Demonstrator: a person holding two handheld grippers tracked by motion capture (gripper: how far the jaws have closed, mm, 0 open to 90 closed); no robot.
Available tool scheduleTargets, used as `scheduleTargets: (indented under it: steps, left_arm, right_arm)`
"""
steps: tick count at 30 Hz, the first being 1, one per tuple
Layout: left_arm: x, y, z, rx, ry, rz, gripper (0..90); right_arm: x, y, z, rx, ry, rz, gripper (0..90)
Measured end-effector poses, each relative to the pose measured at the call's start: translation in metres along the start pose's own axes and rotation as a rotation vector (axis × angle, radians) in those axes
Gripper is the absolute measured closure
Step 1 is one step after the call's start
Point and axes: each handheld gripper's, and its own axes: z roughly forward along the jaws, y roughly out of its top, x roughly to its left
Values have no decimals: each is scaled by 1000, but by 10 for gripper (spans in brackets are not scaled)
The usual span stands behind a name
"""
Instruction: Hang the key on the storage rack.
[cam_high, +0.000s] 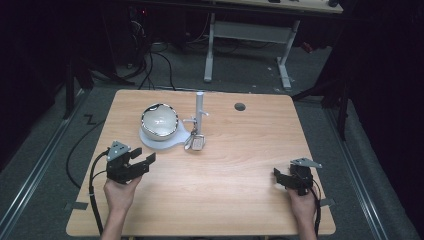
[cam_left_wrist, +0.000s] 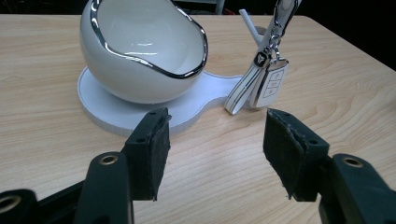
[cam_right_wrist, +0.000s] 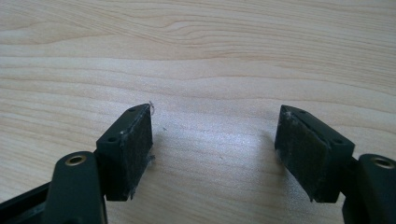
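Note:
A white egg-shaped bowl (cam_high: 160, 121) (cam_left_wrist: 140, 51) with a silver rim sits on a flat white base (cam_high: 167, 143) (cam_left_wrist: 107, 109) at the table's far left-centre. From the base rises a thin white post (cam_high: 199, 107). A white car key fob (cam_high: 198, 143) (cam_left_wrist: 271, 84) with a white strap hangs from it, its lower end on the wood. My left gripper (cam_high: 145, 156) (cam_left_wrist: 215, 140) stands open just short of the base, aimed at the bowl and key, nothing between its pads. My right gripper (cam_high: 278, 177) (cam_right_wrist: 215, 140) is open over bare wood near the front right.
The wooden table (cam_high: 240, 165) has a round cable hole (cam_high: 240, 106) near its far edge. Beyond it stand the white legs of another desk (cam_high: 209, 50), and cables (cam_high: 150, 70) lie on the grey floor. A black cable (cam_high: 92, 185) trails from the left gripper.

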Motion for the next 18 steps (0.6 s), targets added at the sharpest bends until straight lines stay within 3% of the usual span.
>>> scheduleTargets:
  steps: [18]
  left_arm:
    - [8,-12,-4,17,20,-25,403]
  right_arm:
    - [0,0,0,0,0,0,279]
